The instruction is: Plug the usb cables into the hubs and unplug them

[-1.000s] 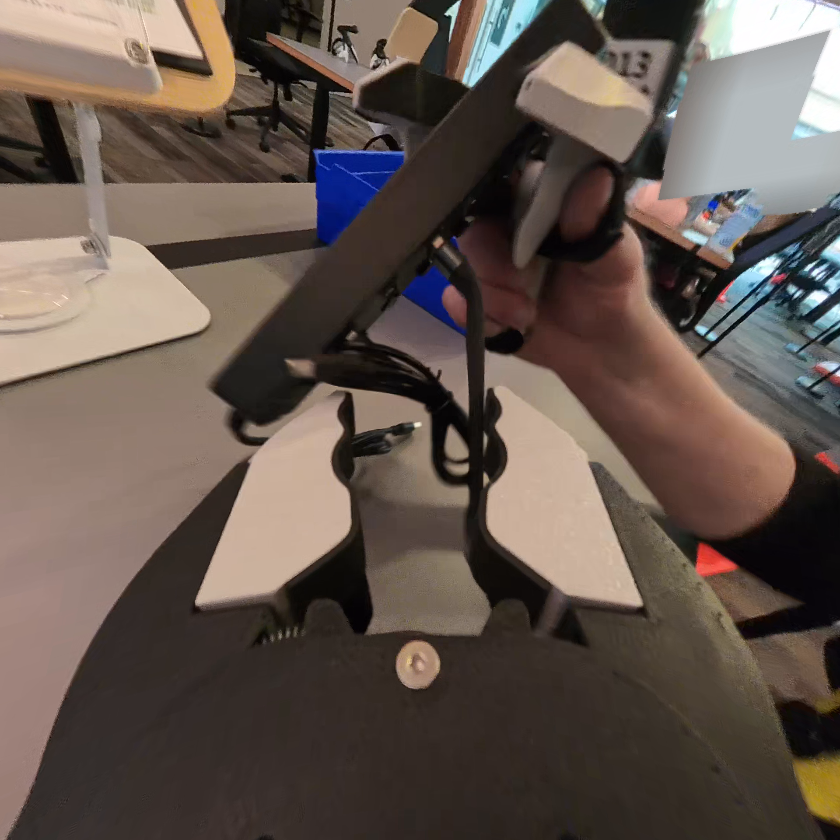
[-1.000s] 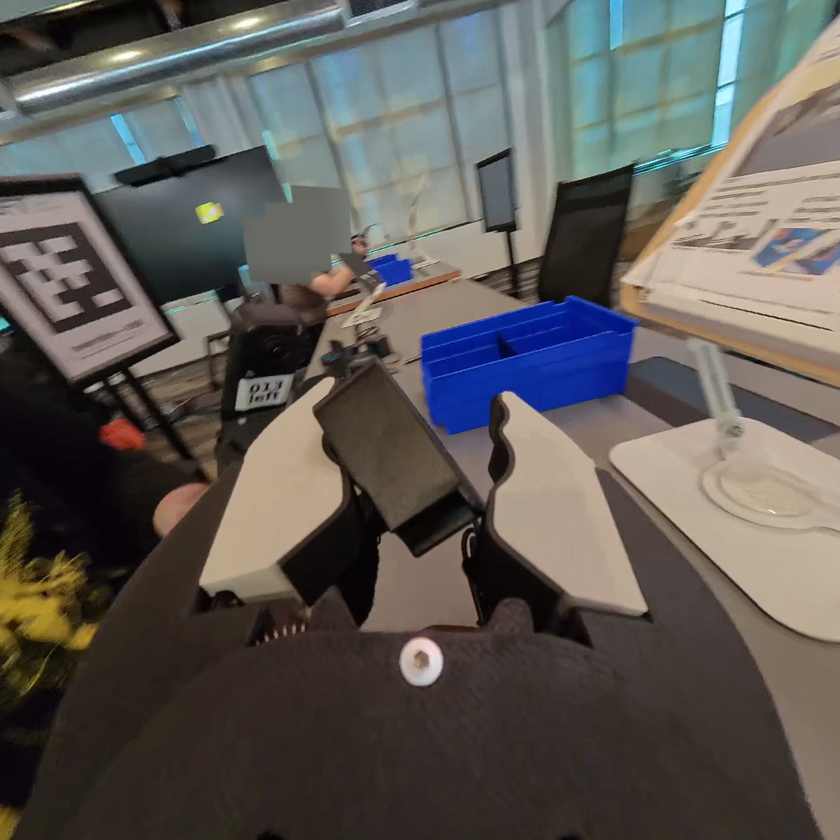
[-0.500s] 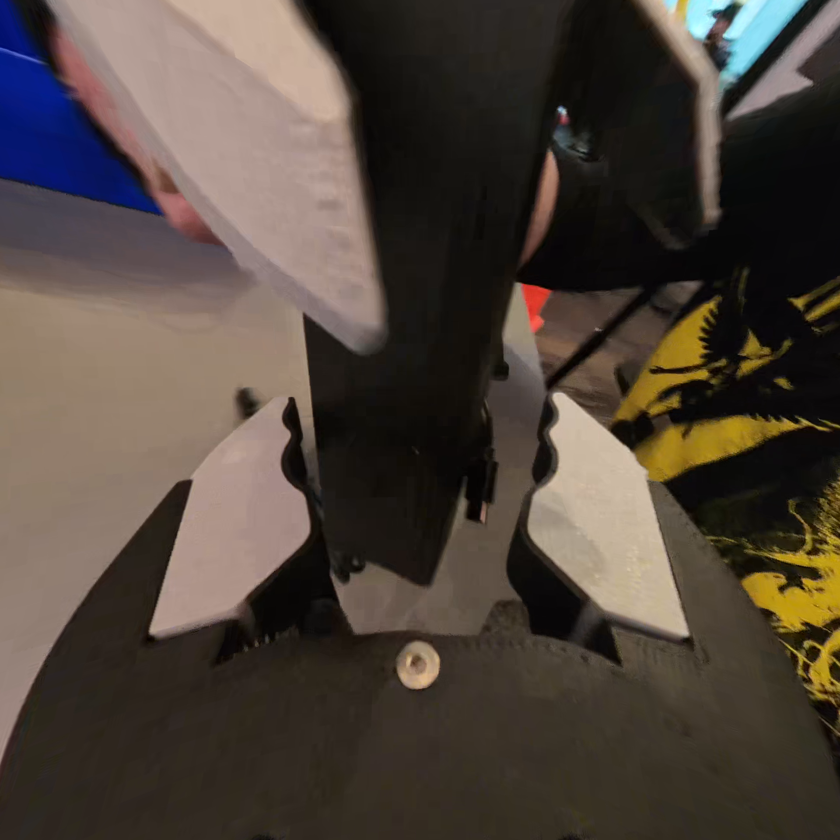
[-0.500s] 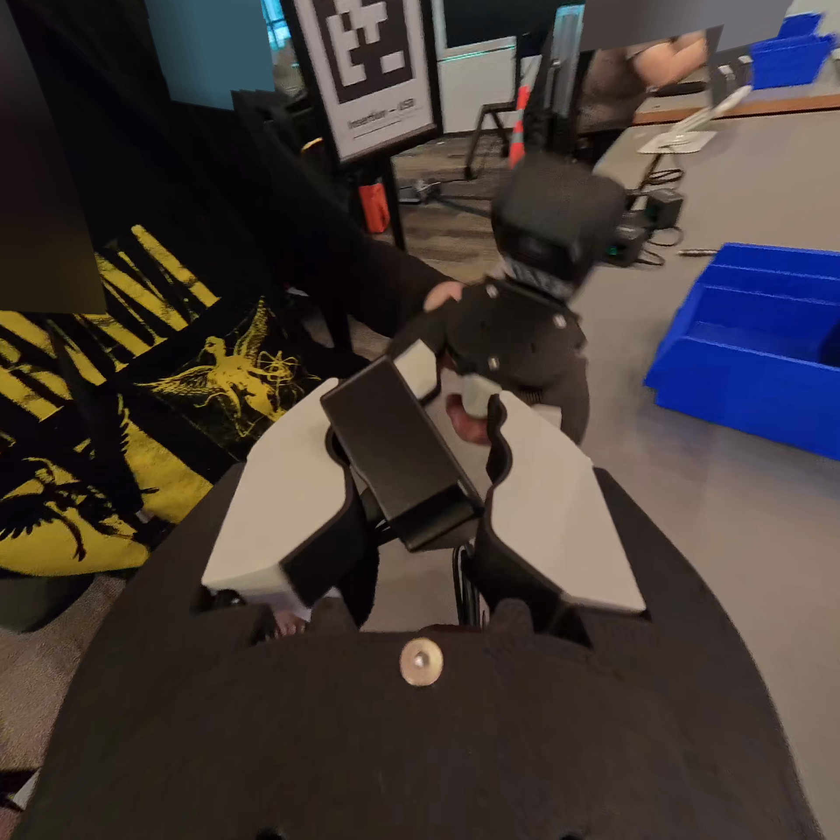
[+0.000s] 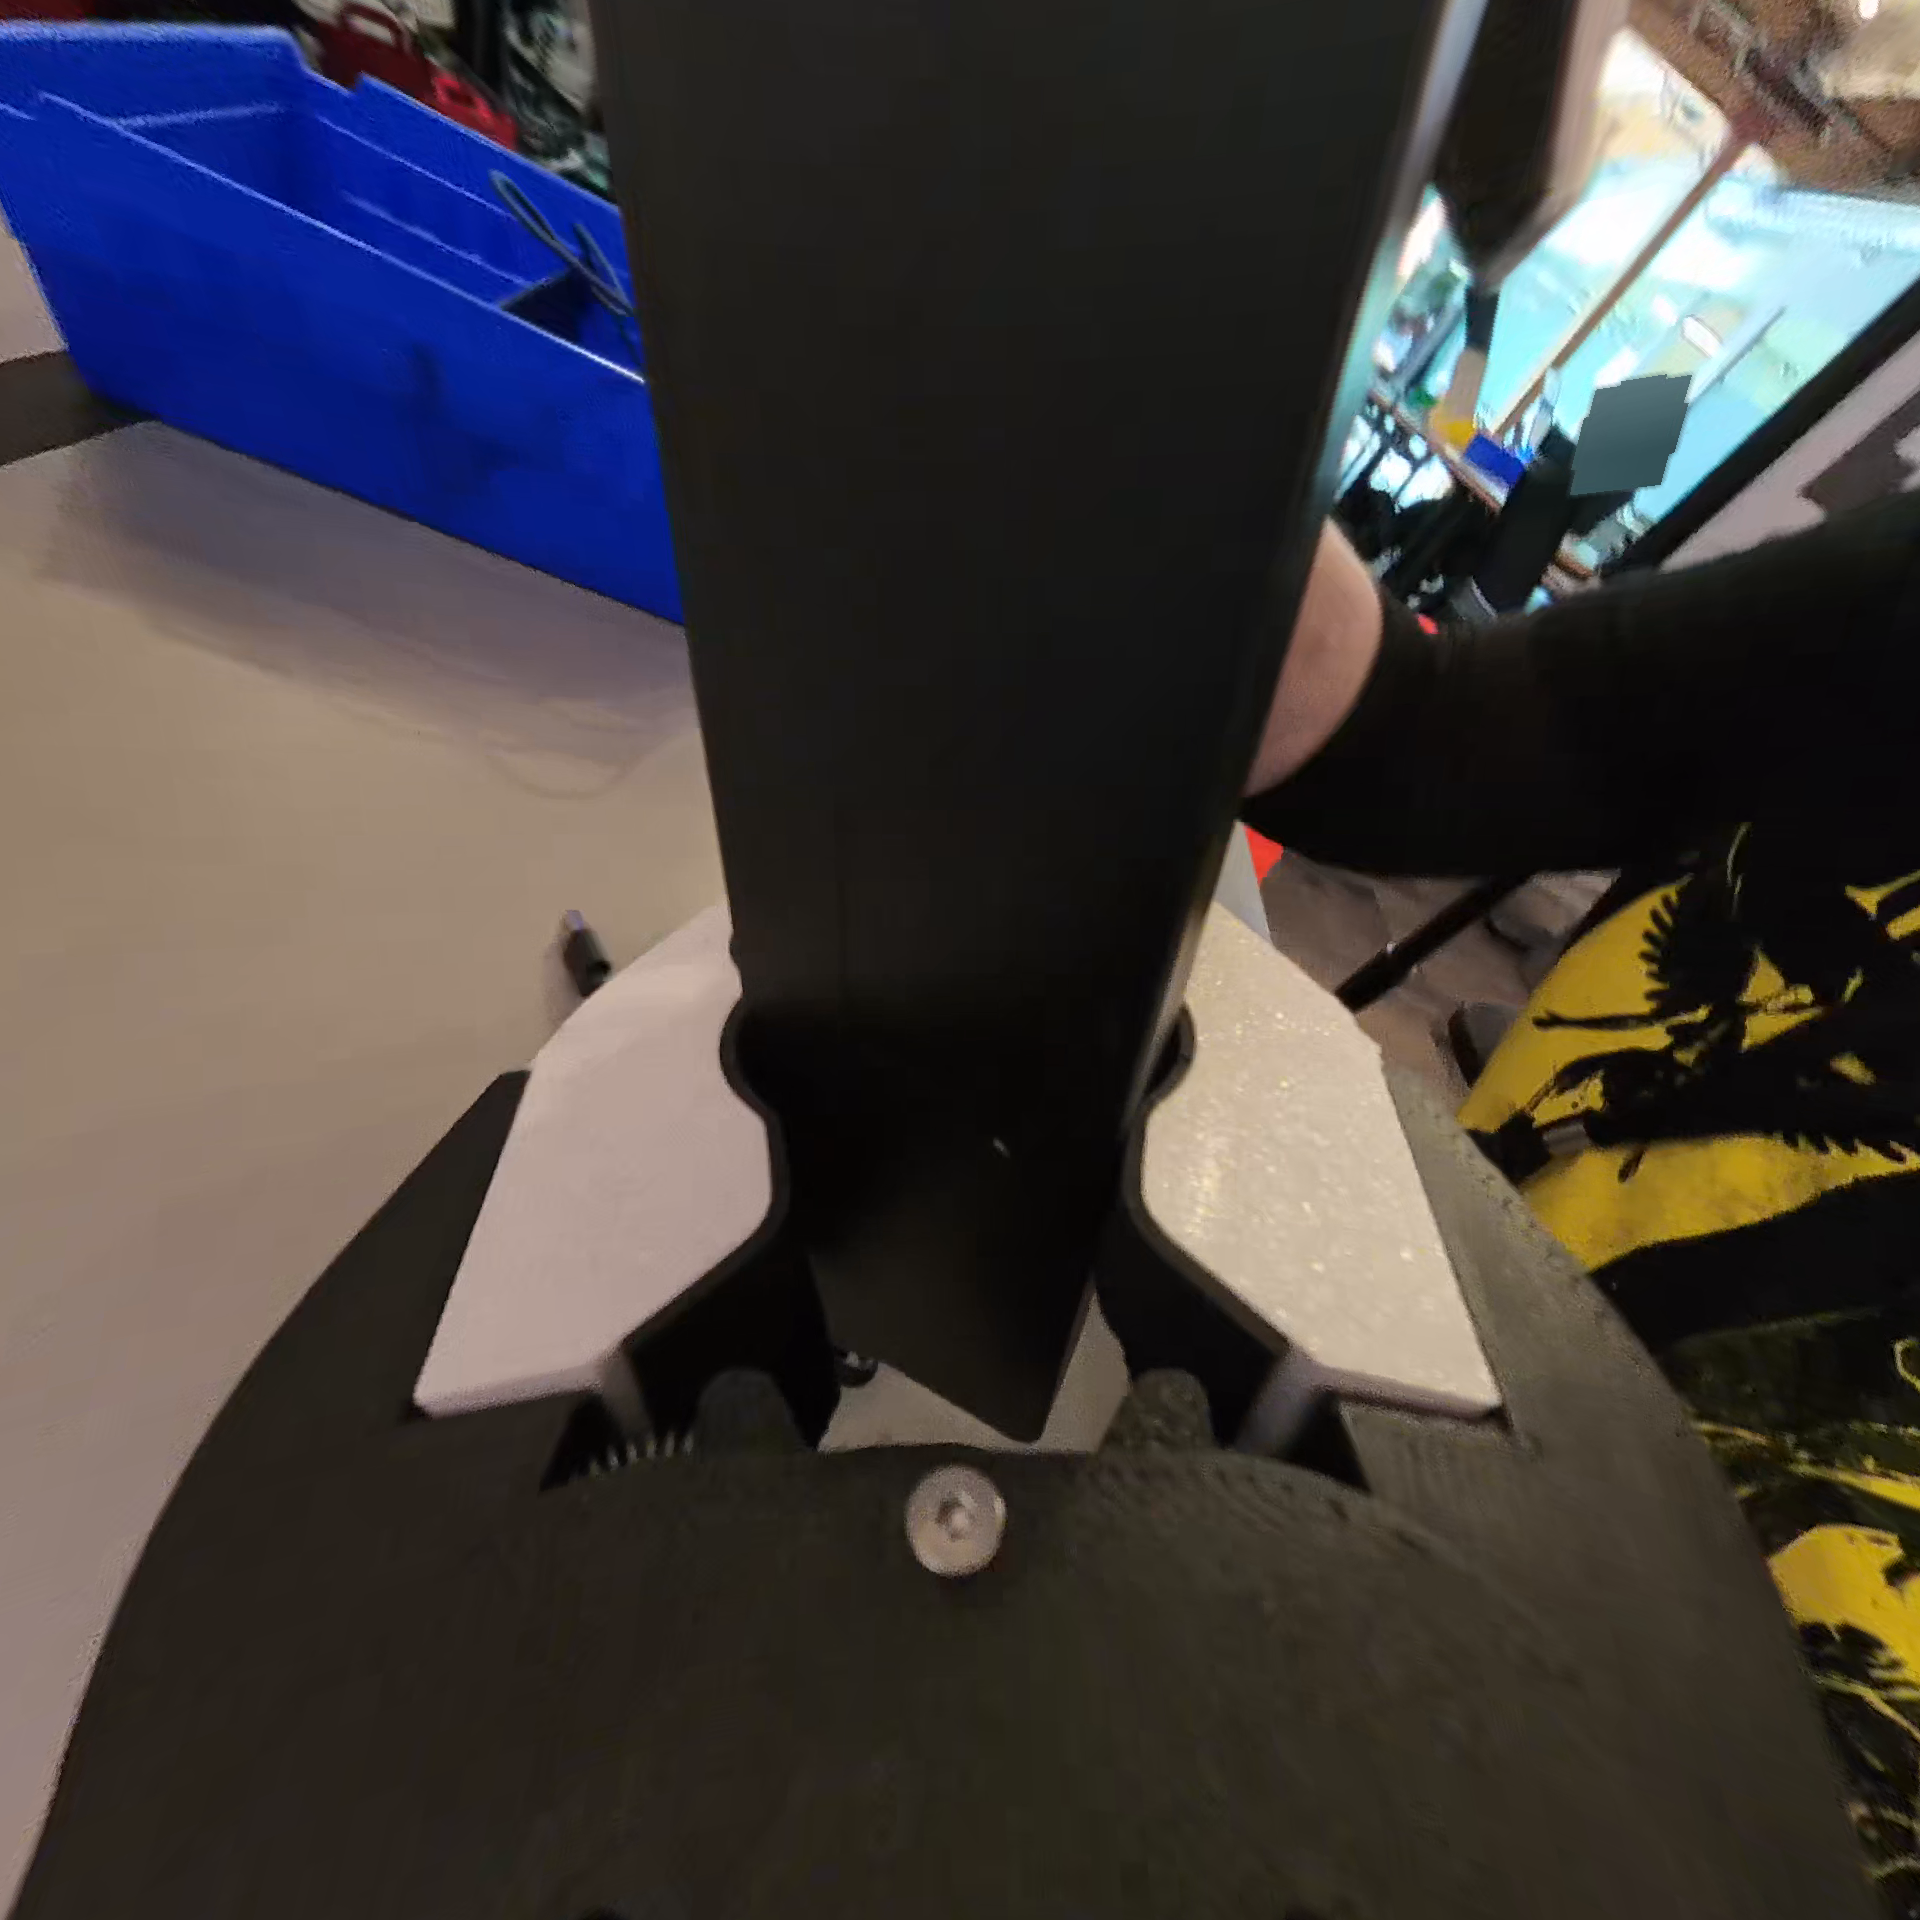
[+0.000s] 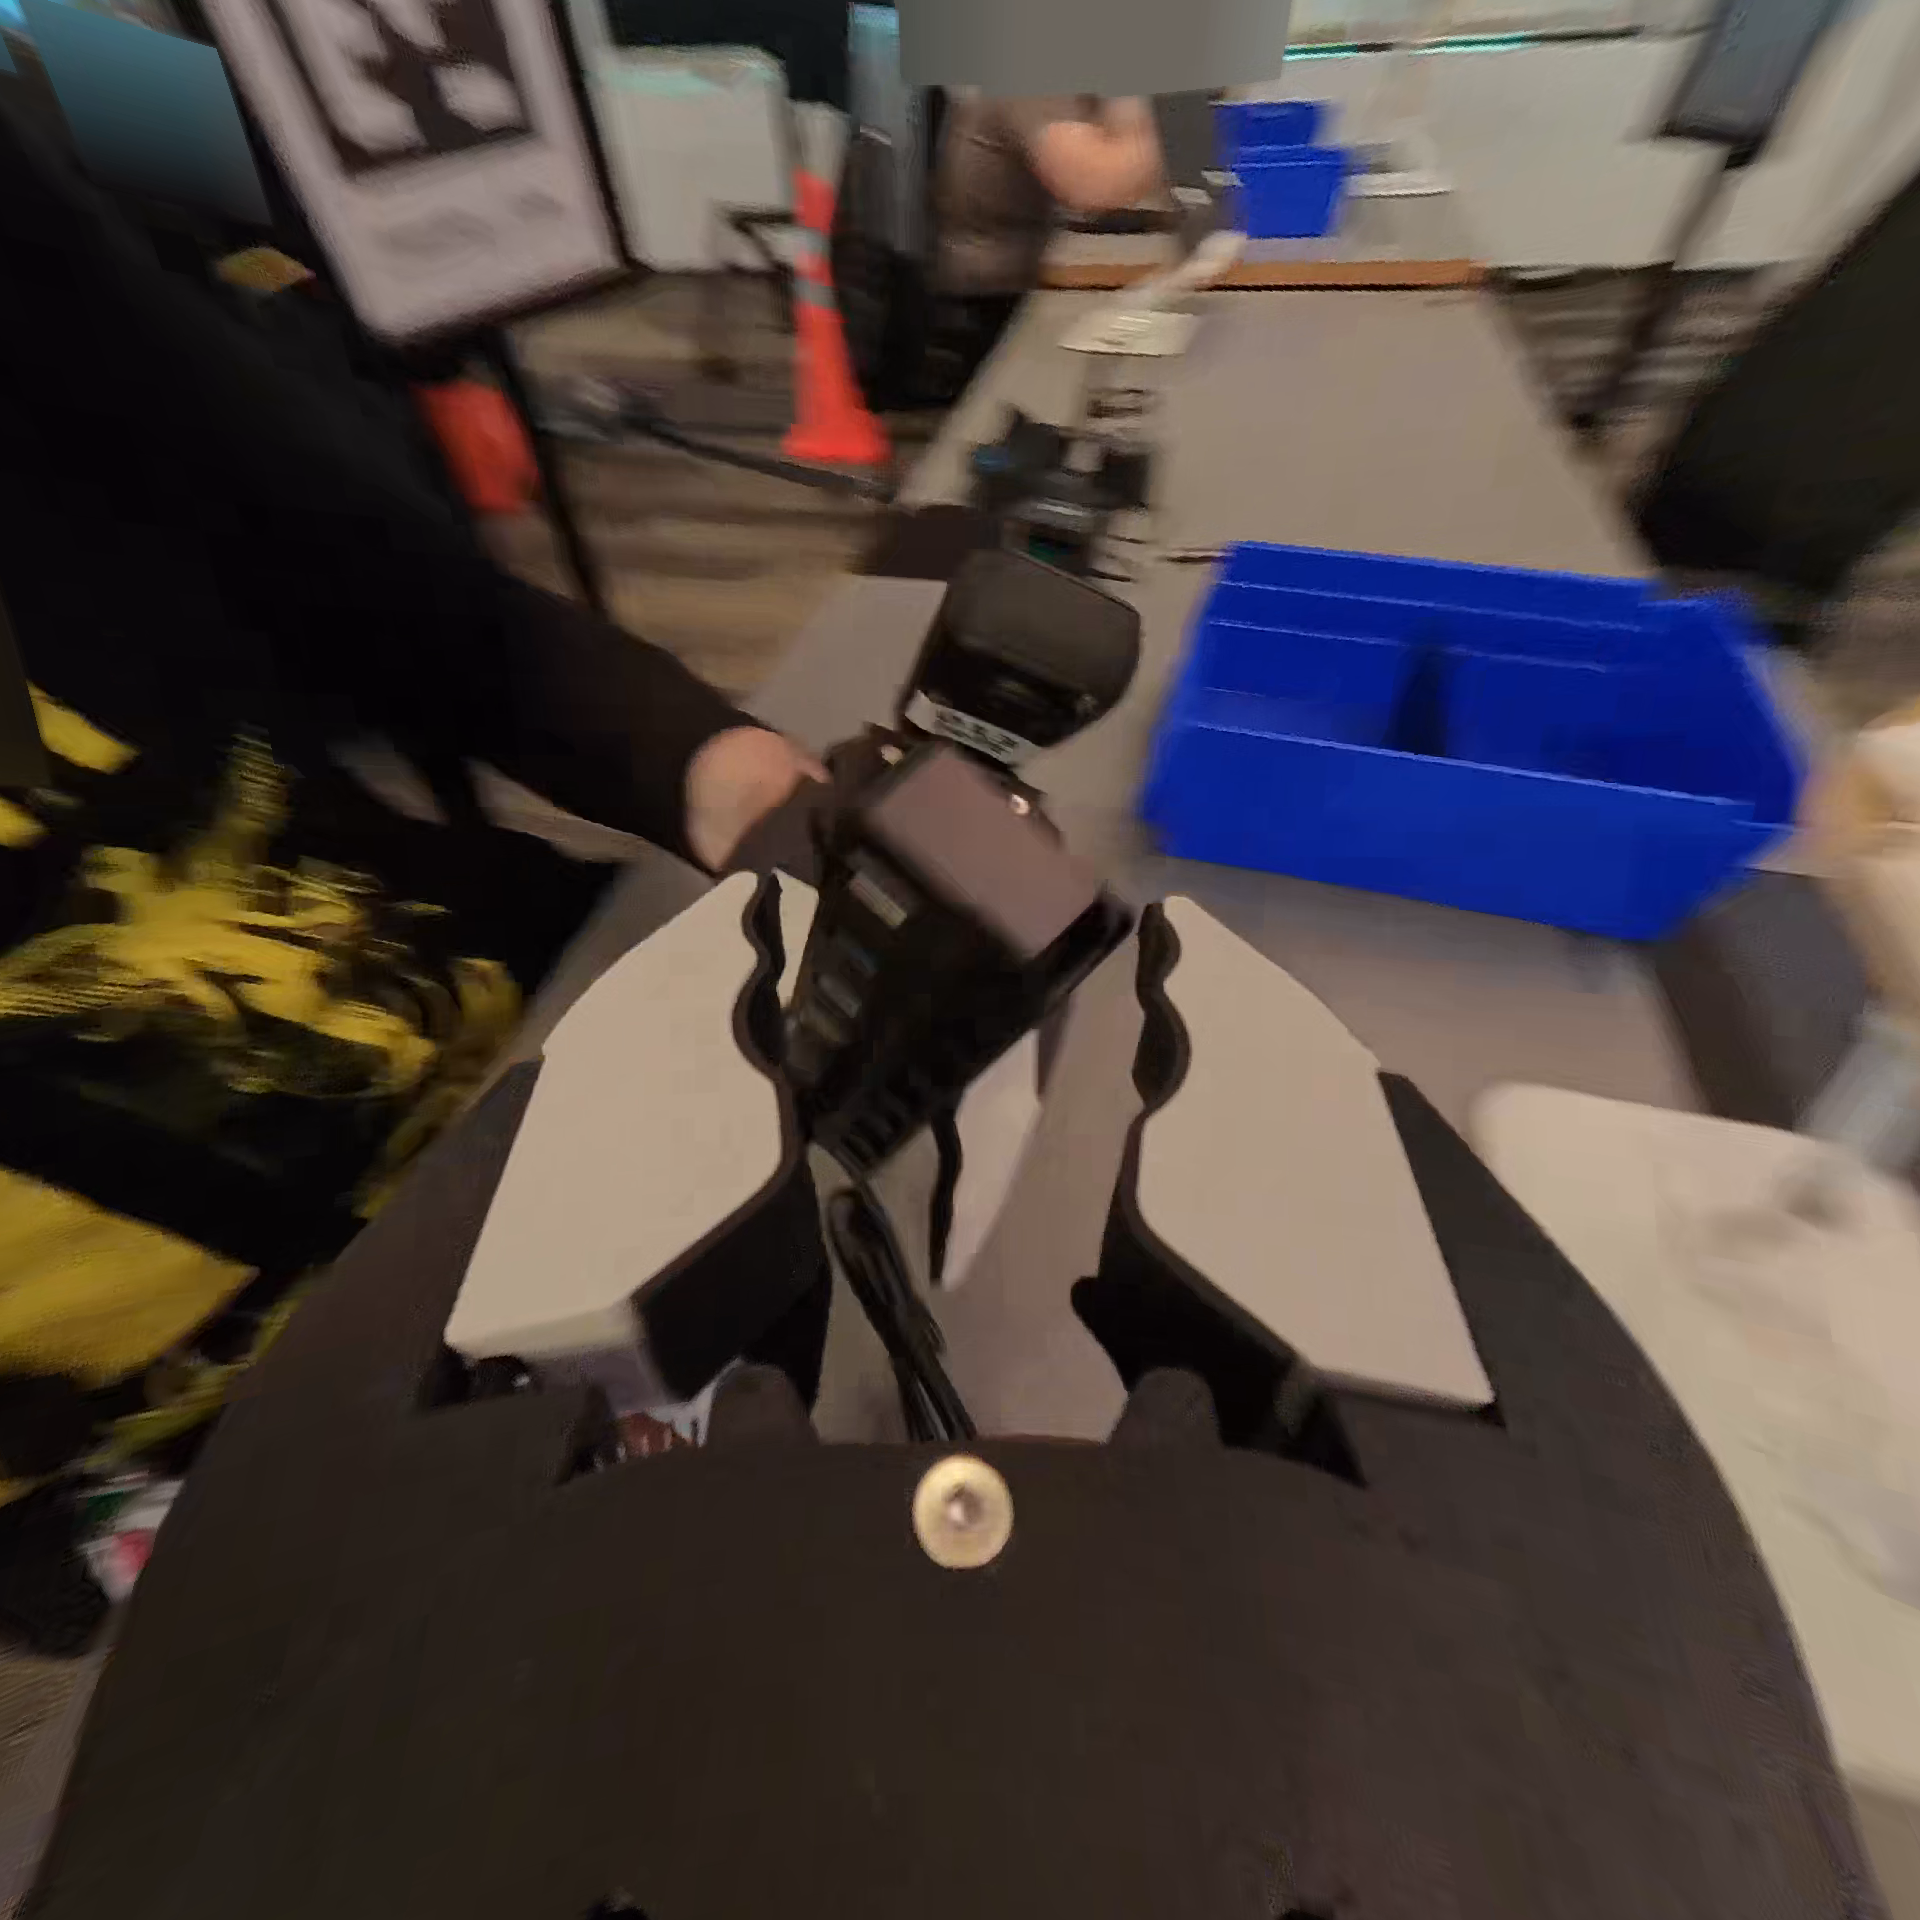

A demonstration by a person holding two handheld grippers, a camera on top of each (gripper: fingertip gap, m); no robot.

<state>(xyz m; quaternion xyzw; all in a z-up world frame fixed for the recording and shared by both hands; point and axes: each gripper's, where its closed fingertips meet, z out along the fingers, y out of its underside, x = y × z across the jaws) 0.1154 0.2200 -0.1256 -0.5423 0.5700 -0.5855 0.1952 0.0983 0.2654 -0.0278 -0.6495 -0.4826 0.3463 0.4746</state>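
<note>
The black USB hub, rigid and light-looking, best held by its long flat sides, stands clamped between the left gripper fingers. Opposite the hub, the right gripper fingers stand apart, clear of its far end. A loose USB plug lies on the grey table left of the hub.

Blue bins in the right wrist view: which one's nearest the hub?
The large divided blue bin just right of the hub, on the near table. The other blue bins sit stacked far back across the room.
</note>
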